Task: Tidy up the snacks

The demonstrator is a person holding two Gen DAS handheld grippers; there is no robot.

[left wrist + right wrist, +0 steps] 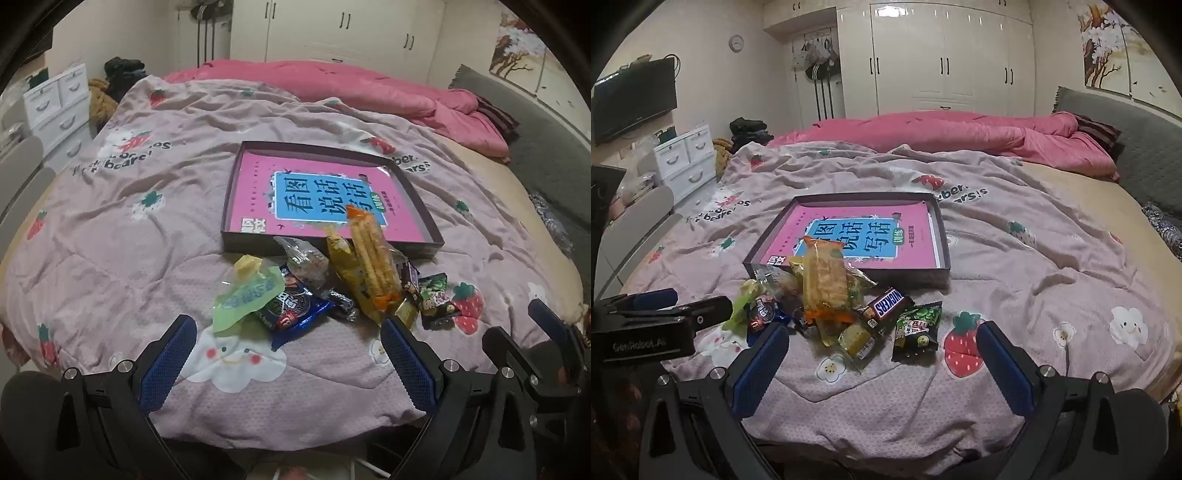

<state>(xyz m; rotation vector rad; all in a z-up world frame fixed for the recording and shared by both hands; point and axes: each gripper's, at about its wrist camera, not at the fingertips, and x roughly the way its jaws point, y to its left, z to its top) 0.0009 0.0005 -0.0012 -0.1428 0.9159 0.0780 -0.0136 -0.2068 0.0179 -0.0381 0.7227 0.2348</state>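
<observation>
the snacks (332, 284) lay in a loose pile on the quilt (110, 258), just in front of the near wall of the tray (421, 206). a pink book (295, 192) lay flat inside the tray. the tall biscuit pack (369, 254) leaned over the tray's near edge, its top above the book. on the pile's left were a green pouch (247, 299) and a blue cookie pack (291, 314); on its right, a snickers bar (886, 304) and a green candy bag (918, 326) beside a printed strawberry.

the left gripper (288, 354) hung over the quilt just short of the pile, jaws spread wide, nothing between them. the right gripper (882, 358) was also released and empty, its fingers (764, 362) flanking the near end of the pile without touching it. a pink duvet (960, 133) lay bunched at the far side of the bed.
</observation>
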